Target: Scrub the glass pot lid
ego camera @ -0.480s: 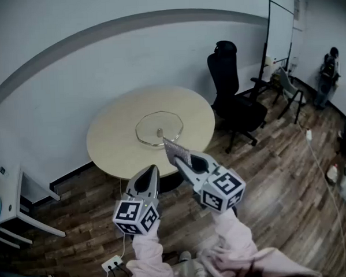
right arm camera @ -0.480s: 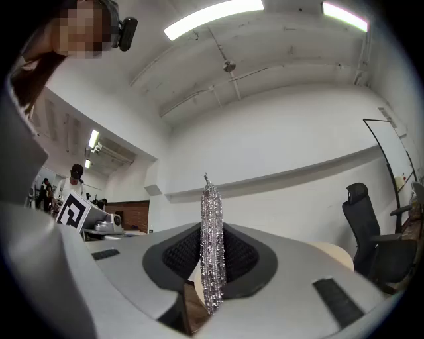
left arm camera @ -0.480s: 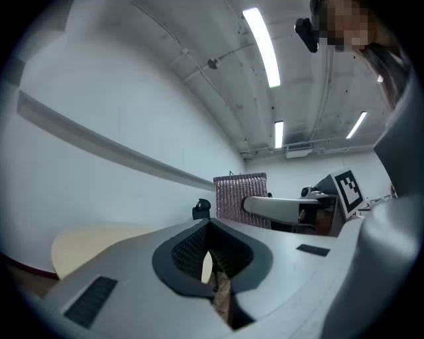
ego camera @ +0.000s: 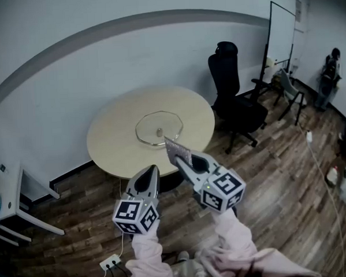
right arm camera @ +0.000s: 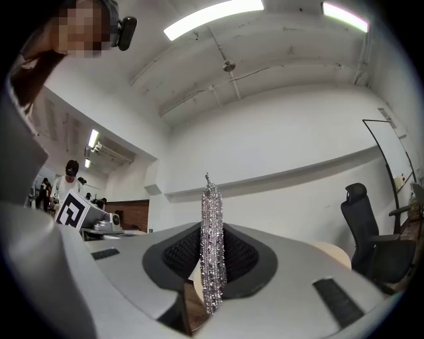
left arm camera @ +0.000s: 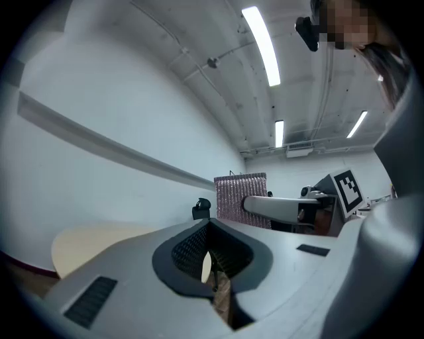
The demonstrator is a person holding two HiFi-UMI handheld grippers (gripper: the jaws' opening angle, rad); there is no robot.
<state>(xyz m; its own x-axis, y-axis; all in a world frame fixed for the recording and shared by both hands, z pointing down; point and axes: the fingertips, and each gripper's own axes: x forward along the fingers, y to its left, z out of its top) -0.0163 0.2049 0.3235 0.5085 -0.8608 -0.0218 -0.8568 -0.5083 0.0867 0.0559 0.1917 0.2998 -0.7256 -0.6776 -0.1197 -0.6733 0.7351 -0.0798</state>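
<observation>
Scrubbing hasn't started as far as I can see. The glass pot lid (ego camera: pixel 159 129) lies flat on the round table (ego camera: pixel 115 145), out ahead of both grippers and well clear of them. Right gripper (ego camera: pixel 179 159) is clamped on a sparkly silver scrub pad (right arm camera: pixel 212 251) that stands edge-on between its jaws. Left gripper (ego camera: pixel 151 172) sits just beside it, jaws squeezed together on nothing, so reaching the lid and the whole scrub are still to do
</observation>
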